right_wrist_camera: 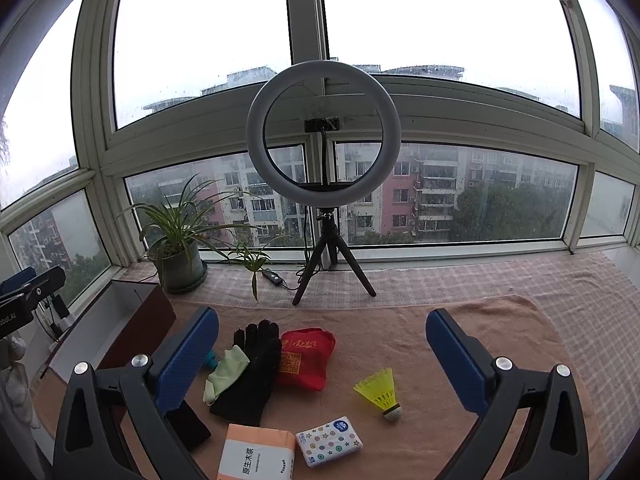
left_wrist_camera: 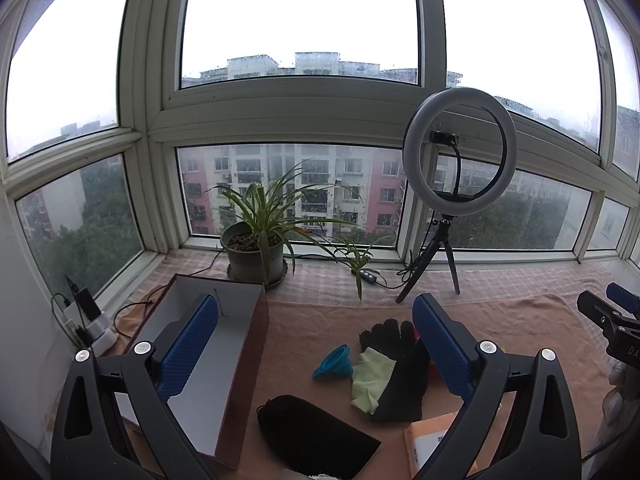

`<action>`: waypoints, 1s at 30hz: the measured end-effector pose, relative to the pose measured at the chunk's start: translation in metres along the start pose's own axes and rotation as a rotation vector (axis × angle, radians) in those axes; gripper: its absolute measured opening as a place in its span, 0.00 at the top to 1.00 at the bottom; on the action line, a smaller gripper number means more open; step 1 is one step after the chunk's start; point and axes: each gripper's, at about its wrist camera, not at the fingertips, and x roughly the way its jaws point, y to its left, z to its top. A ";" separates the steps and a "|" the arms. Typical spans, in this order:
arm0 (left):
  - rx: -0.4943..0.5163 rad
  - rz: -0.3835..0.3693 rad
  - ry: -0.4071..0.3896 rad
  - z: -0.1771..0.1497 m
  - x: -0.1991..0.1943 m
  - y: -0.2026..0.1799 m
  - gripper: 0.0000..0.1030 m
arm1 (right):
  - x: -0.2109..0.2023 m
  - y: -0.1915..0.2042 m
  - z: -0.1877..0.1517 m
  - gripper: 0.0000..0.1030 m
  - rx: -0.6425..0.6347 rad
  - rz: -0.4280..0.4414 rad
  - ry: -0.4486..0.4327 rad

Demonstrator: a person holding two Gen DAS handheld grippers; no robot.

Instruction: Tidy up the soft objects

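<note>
While both grippers, left (left_wrist_camera: 316, 344) and right (right_wrist_camera: 322, 352), hang wide apart and empty, tissue packs (right_wrist_camera: 256, 456) lie nearest. Beyond them a glove (right_wrist_camera: 250, 368) overlaps a green cloth (right_wrist_camera: 224, 374) beside a red bag (right_wrist_camera: 306, 358), with the box (left_wrist_camera: 208, 360) left and a plant (left_wrist_camera: 256, 240) farthest.

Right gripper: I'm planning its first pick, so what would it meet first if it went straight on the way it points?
Likely the red pouch on the peach towel, with the ring light tripod farther on. The right gripper is open and empty; depth is unclear, so it may pass above the pouch.
</note>
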 end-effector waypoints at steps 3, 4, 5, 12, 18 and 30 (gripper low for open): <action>0.001 0.001 0.001 0.000 0.000 0.001 0.05 | 0.000 0.000 0.000 0.01 0.001 0.000 0.000; 0.000 0.000 0.001 -0.001 0.000 0.001 0.05 | 0.000 0.000 0.000 0.01 0.000 0.000 0.000; 0.001 0.000 0.002 -0.001 0.000 0.001 0.05 | 0.000 0.000 0.000 0.01 0.000 0.000 0.000; 0.001 0.001 0.002 -0.001 0.000 0.001 0.05 | 0.000 0.001 -0.001 0.01 -0.001 0.000 0.000; 0.001 0.002 0.001 -0.001 0.000 0.001 0.05 | 0.000 0.001 -0.001 0.01 0.001 0.000 0.001; 0.001 0.000 0.008 -0.002 0.002 0.001 0.05 | 0.002 0.003 -0.001 0.01 0.005 0.001 0.007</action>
